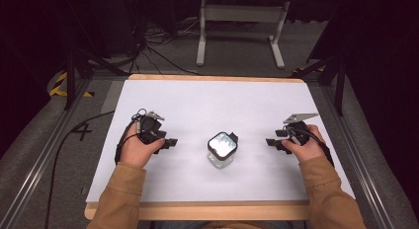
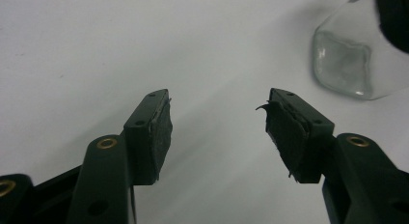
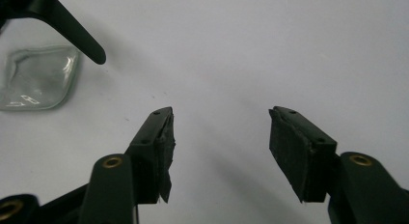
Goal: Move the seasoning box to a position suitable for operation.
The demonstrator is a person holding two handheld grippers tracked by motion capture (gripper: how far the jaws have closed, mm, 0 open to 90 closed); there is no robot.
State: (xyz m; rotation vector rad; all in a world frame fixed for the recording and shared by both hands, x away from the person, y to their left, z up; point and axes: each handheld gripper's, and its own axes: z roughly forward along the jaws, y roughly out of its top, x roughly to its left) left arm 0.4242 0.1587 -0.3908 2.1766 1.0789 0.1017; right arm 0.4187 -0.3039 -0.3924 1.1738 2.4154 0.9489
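Squarish clear glass jar (image 1: 222,150) upright on matte white table (image 1: 197,105), perhaps black-lidded, left gripper (image 2: 217,113) and right gripper (image 3: 219,130) spread, empty

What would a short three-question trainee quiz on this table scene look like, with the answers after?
1. True or false: the left tool is shut on the glass jar.
2. Where does the jar stand? A) between the two tools B) at the table's far edge C) inside the right tool
3. Fill in: both tools have their jaws ____.

Key: 1 false, it is open and apart from the jar. 2 A. 3 open.
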